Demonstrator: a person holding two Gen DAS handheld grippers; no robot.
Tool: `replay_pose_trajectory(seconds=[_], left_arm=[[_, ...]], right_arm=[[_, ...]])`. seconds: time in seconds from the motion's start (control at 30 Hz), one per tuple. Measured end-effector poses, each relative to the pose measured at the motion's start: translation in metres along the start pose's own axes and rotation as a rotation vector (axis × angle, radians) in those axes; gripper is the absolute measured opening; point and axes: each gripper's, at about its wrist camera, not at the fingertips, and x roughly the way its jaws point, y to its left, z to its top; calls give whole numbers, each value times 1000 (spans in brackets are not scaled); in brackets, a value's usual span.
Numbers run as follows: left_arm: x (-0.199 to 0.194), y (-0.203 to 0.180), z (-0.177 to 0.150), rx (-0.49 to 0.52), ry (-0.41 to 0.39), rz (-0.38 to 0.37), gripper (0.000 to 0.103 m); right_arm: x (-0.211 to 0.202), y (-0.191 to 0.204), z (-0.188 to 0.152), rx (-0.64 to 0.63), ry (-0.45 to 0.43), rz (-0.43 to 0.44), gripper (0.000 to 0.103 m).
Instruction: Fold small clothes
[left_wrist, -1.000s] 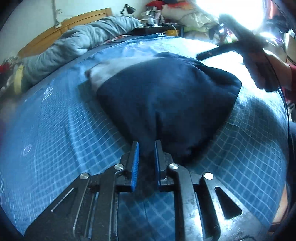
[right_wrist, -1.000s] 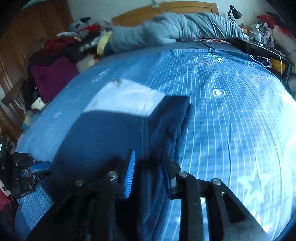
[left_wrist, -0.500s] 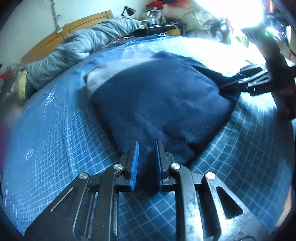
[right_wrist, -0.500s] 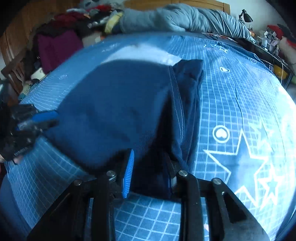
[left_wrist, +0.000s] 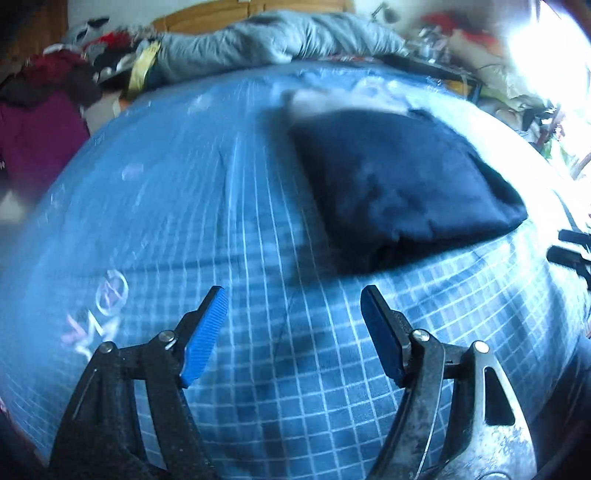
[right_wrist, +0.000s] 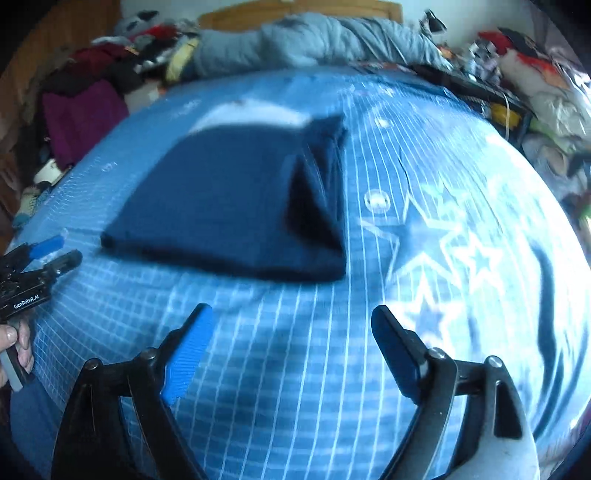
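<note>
We have just let go: half a second ago both tools were pinched on the near hem of the navy garment (left_wrist: 399, 184), and now both have backed off it. Our left gripper (left_wrist: 293, 328) stands with its jaws spread wide and nothing between them, the blue grid bedsheet (left_wrist: 184, 221) showing through the gap. Our right gripper (right_wrist: 291, 343) is equally wide and empty.

The garment lies flat on the sheet as a folded block — at 1 o'clock in the left view, at 11 o'clock in the right view (right_wrist: 229, 199) — with a pale piece of cloth (right_wrist: 255, 112) showing past its far edge. At its right side in the right view, a narrower flap sits doubled over.

We judge this fold as laid down and released. Both views are motion-blurred, so we cannot tell how square the edges sit; 1 more fold may be needed.
</note>
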Motion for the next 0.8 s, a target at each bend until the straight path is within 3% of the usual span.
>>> replay_pose_trajectory(seconds=[0.1, 0.23, 0.27, 0.6, 0.8], left_arm=[[26, -5, -7, 8, 82, 25, 84], [32, 6, -6, -54, 101, 28, 103], [35, 9, -4, -71, 119, 31, 103], [46, 16, 4, -121, 146, 25, 103], [45, 18, 1, -138, 118, 24, 103]], right_arm=[[9, -1, -14, 38, 42, -38, 89], [17, -4, -29, 56, 52, -51, 97], [17, -4, -31, 47, 45, -57, 103], [13, 11, -54, 13, -17, -77, 103], [6, 14, -70, 37, -79, -92, 103]])
